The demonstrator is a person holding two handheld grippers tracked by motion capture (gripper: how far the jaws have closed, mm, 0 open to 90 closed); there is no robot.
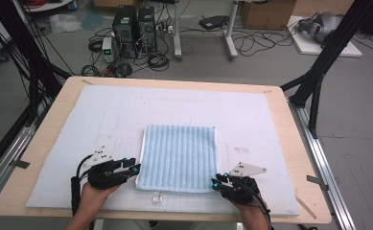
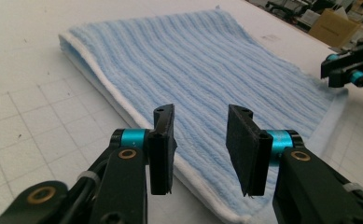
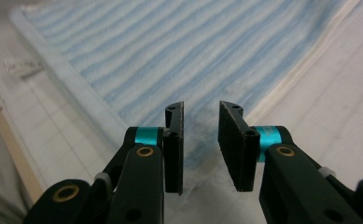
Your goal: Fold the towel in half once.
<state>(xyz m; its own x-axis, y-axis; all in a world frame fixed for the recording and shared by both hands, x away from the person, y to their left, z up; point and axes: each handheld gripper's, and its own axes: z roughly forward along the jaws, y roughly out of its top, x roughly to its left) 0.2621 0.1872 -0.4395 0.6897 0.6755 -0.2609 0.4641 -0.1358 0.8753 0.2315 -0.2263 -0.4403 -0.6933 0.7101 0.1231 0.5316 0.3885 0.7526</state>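
The person's forearms are cut off by the bottom edge of the high view, so little more than the two hands shows there. In the right gripper view the far part of the folded light-blue and white striped towel (image 3: 179,51) is blurred, and its weave is hard to make out close to the jaws. A small white tag (image 1: 157,196) lies just beyond the towel's near edge; what is printed on it cannot be read.

The left hand-held gripper (image 2: 200,133) has its jaws spread, with nothing between them. The towel lies straight ahead of it and slightly below, its near left corner just past the jaw tips; whether the jaws touch the cloth cannot be told. From this hand-held gripper the towel runs away forward and to the right, and the other hand-held gripper shows at its far right edge.

The right hand-held gripper (image 3: 201,135) is also spread, a little narrower, and holds nothing. The towel's near right corner lies directly in front of and under its jaw tips, the cloth stretching ahead and to the left of it.

The towel rests flat on the white gridded foam mat (image 1: 102,110) that covers the pale wooden worktop (image 1: 289,129), between the two hand-held grippers
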